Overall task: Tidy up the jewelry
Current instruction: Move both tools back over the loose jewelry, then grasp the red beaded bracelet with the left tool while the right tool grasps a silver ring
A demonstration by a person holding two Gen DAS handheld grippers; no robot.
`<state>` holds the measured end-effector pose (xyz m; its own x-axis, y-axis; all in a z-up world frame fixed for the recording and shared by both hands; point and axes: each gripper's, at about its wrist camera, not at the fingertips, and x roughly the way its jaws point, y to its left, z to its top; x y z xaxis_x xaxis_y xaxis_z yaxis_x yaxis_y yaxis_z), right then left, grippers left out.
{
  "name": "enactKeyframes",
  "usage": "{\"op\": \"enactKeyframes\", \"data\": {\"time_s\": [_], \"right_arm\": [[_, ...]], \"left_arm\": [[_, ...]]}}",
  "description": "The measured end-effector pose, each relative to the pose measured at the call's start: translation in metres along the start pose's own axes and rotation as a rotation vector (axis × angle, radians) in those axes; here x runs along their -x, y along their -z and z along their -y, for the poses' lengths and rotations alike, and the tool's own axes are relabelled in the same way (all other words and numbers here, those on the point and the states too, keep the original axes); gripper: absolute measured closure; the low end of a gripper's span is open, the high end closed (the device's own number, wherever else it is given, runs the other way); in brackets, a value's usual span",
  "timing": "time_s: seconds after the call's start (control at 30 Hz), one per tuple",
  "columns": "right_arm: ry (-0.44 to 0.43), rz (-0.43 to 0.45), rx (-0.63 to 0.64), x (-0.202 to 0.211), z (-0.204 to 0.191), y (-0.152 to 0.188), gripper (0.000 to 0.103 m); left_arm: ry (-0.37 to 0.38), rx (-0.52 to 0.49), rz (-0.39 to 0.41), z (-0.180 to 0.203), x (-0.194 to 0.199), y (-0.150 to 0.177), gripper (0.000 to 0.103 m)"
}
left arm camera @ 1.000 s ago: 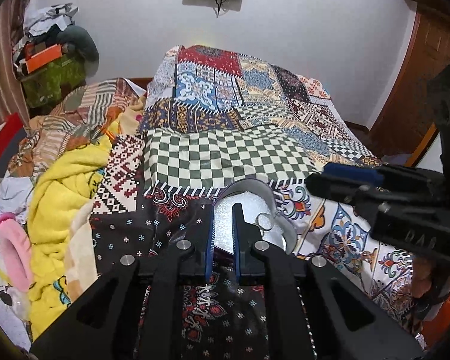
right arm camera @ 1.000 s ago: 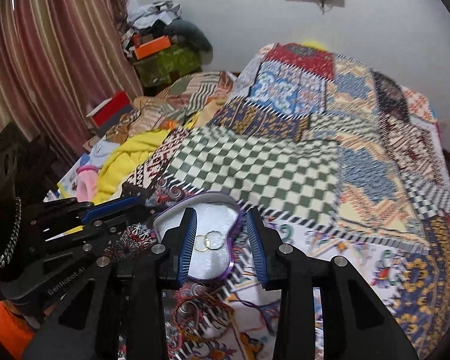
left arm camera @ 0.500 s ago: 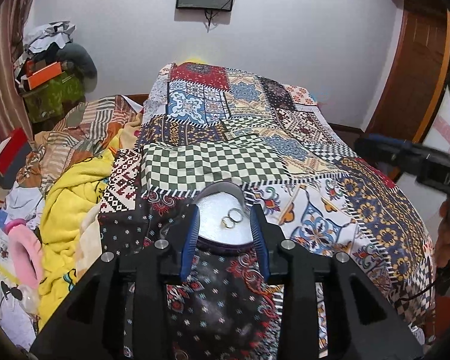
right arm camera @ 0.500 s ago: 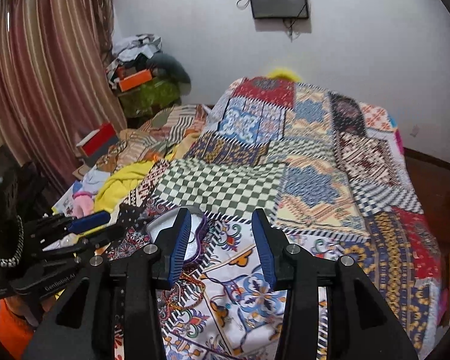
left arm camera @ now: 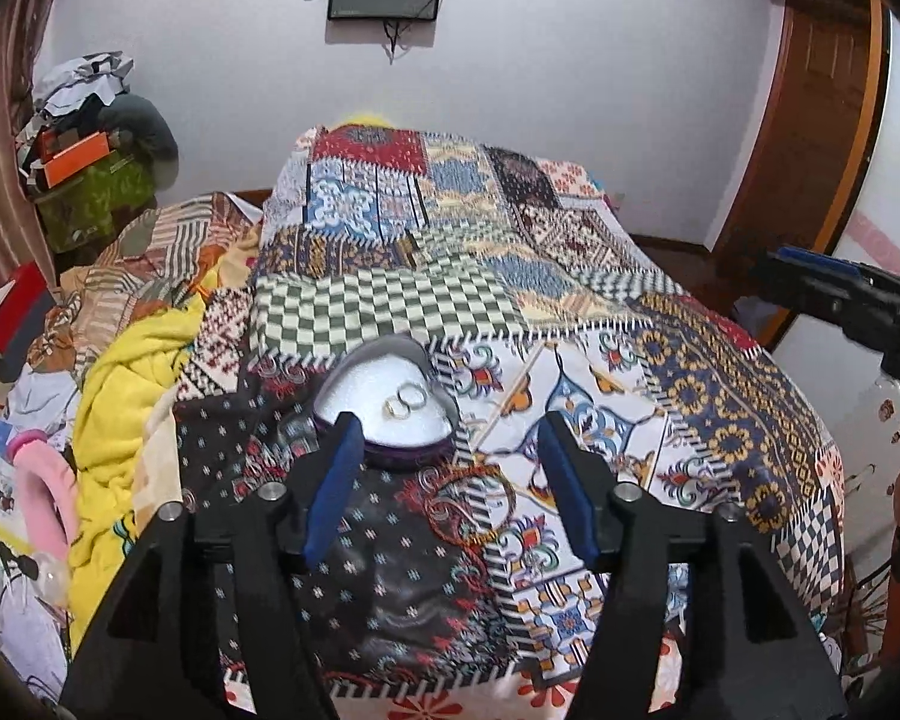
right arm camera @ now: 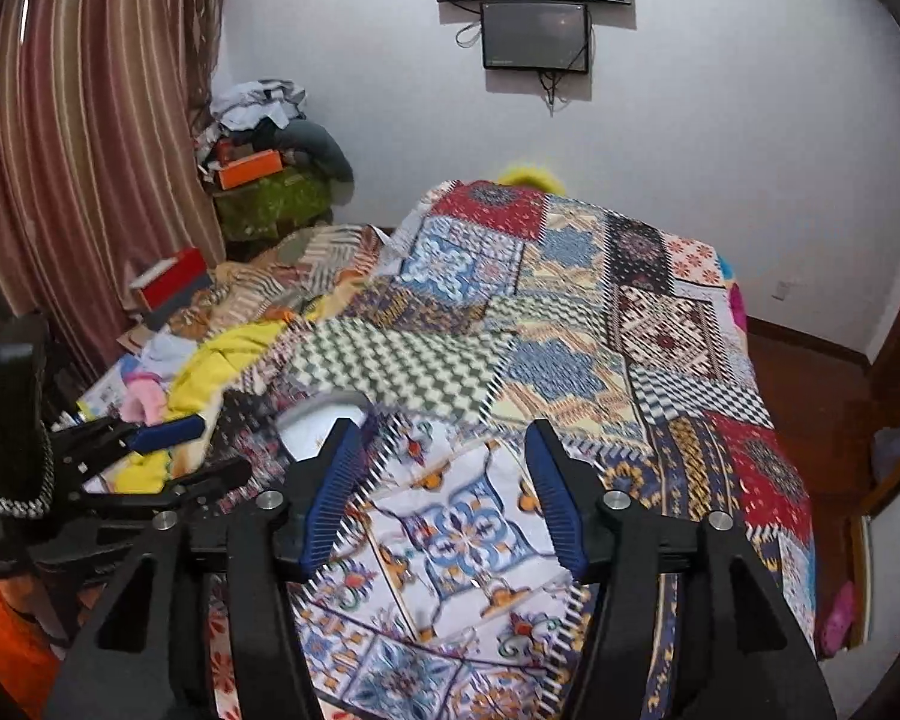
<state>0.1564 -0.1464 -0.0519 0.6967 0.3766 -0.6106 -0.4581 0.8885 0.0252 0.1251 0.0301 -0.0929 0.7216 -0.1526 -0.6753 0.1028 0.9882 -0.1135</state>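
Two rings (left arm camera: 405, 403) lie in one heart-shaped box (left arm camera: 384, 414) on the bed (left arm camera: 660, 360); left gripper (left arm camera: 450, 489) and right gripper (right arm camera: 444, 489) jaws now wide apart, both empty and withdrawn from box

Lighting: your room is evenly and softly lit, source outside both views; the white wall (left arm camera: 570, 90) reads faintly bluish; shadows are weak, one soft patch behind the clutter pile (left arm camera: 90, 138). Distortion: strong fisheye bowing, black vignette at every corner (you lose the edges). Blur: your right wrist view smears the patchwork bedspread (right arm camera: 510, 372) near its middle; the left view holds it sharper; no glare.
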Motion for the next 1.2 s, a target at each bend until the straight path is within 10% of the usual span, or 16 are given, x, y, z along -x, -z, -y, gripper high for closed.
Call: {"op": "enactKeyframes", "data": {"time_s": [0.53, 1.2], "right_arm": [[0.086, -0.257, -0.010, -0.054, 0.040, 0.083, 0.049], [0.030, -0.398, -0.024, -0.112, 0.041, 0.100, 0.050]], "left_arm": [[-0.014, 0.025, -0.284, 0.004, -0.086, 0.058, 0.035], [0.011, 0.013, -0.239, 0.015, -0.118, 0.056, 0.024]]}}
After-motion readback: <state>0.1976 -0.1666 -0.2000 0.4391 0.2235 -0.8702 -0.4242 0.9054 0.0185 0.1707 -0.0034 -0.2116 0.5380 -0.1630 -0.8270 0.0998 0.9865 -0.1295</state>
